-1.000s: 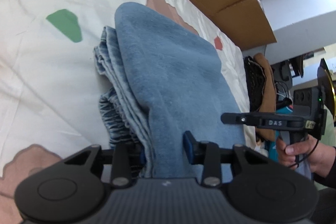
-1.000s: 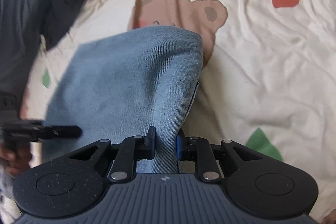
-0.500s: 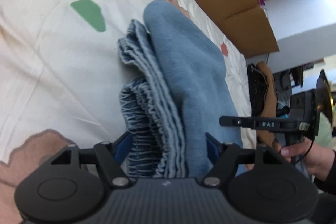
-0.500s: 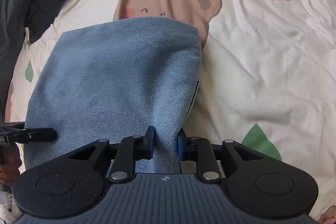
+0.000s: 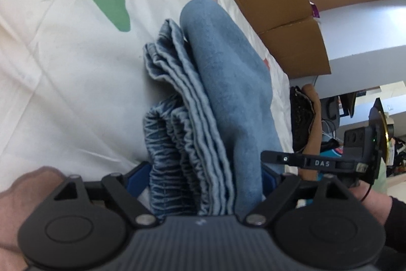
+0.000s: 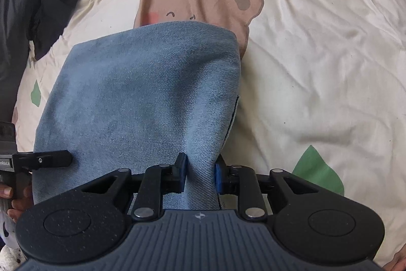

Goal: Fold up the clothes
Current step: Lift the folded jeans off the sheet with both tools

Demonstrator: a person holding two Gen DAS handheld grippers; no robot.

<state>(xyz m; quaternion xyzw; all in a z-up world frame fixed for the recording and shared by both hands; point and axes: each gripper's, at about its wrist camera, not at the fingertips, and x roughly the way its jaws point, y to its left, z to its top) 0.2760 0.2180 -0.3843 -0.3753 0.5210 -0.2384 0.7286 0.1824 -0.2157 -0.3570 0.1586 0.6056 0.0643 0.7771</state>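
the left gripper (image 5: 203, 182) has let go and spread wide, now closing a little around the whole jeans (image 5: 223, 83) stack; the right gripper (image 6: 199, 175) stays pinched on its top layer. folded mid-bed (image 6: 317, 62), seemingly almost done.

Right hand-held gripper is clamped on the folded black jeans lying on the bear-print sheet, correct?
Not quite: the jeans are light blue denim, not black, as the right wrist view shows. The right hand-held gripper is clamped on them over the bear-print sheet.
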